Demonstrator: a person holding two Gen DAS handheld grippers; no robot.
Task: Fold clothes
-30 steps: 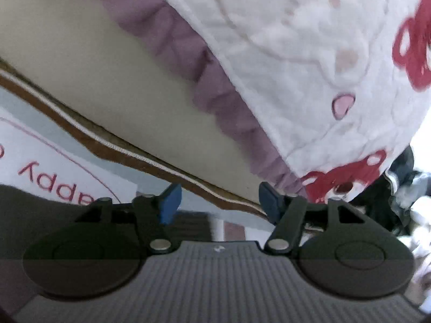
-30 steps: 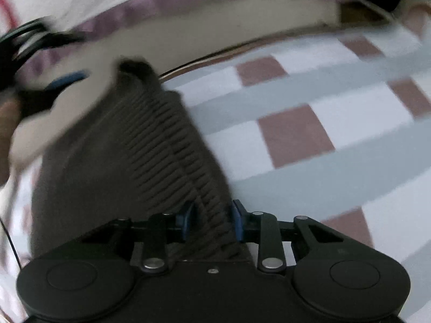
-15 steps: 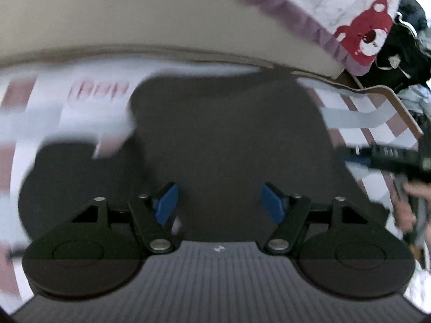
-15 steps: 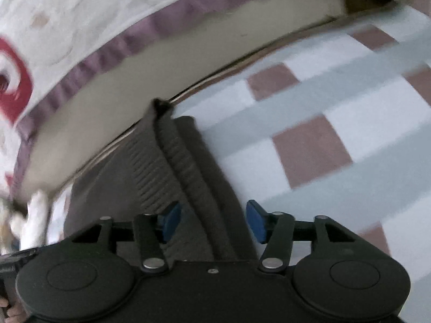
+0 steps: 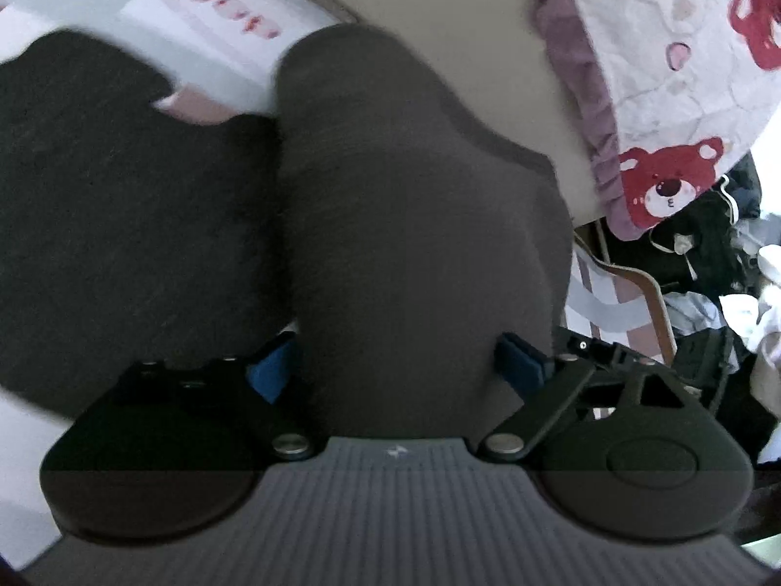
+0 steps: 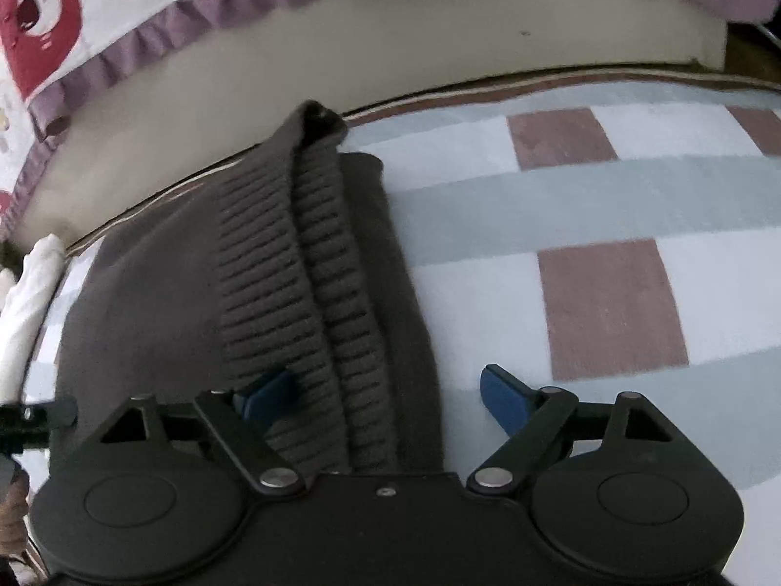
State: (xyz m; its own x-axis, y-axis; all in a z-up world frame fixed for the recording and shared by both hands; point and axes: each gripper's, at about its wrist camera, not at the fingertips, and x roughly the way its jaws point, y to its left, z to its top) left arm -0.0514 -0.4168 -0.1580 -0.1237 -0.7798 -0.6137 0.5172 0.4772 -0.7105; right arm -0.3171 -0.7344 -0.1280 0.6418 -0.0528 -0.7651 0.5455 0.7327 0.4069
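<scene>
A dark brown knitted sweater [image 5: 390, 205] lies on a checked blanket [image 6: 610, 205]. In the left wrist view a folded part of it lies between the blue fingers of my left gripper [image 5: 395, 366], which is open. A sleeve [image 5: 112, 224] spreads to the left. In the right wrist view the sweater's ribbed hem [image 6: 312, 283] runs away from my right gripper [image 6: 385, 395], which is open, the fabric lying between its fingers, nearer the left fingertip [image 6: 268, 390].
A mattress edge with a white bear-print cover and purple frill [image 6: 205, 14] borders the blanket at the back; it also shows in the left wrist view [image 5: 683, 97]. Piled clothes [image 5: 722, 283] lie at the right. The other gripper's tip [image 6: 29, 415] shows at left.
My right gripper has opened and let go of the ribbed hem. My left gripper has swung down from the bed cover over the sweater, which now lies between its fingers.
</scene>
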